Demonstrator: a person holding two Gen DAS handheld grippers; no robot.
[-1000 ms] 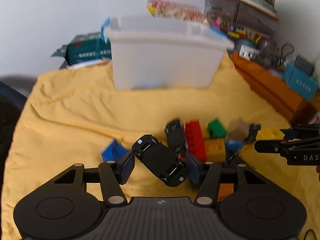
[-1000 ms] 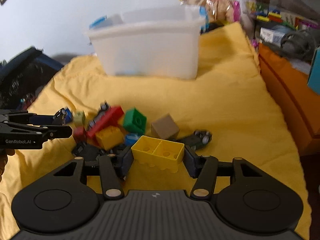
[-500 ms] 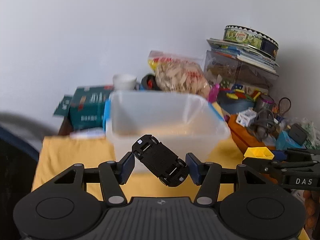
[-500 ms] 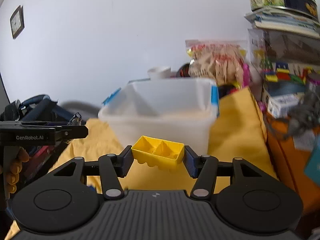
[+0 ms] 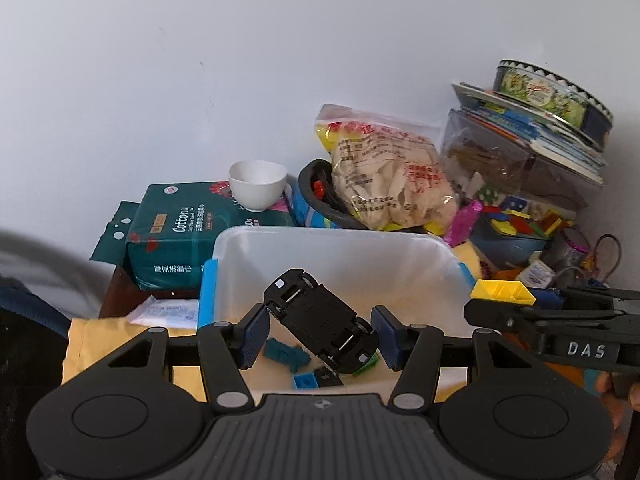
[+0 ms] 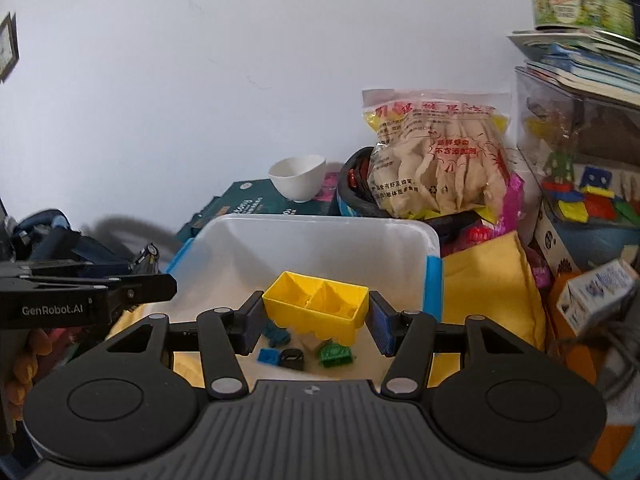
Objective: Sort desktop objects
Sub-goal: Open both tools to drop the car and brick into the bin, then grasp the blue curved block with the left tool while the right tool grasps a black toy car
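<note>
Both tongs grip toys over the bin (image 5: 320,252): left (image 5: 320,330) a car (image 5: 320,316) (upside down), right (image 6: 314,320) a yellow brick (image 6: 316,306).

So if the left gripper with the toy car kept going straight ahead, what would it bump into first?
Probably the far wall of the white bin. The left gripper holds the toy car over the bin's opening, pointing forward and slightly down. Depth is hard to judge.

bin (image 5: 336,248): translucent smooth plastic | cloth (image 6: 488,280): yellow matt fabric | bowl (image 5: 258,184): glossy white

Translucent bin (image 6: 320,240) on yellow cloth (image 6: 488,280)
</note>
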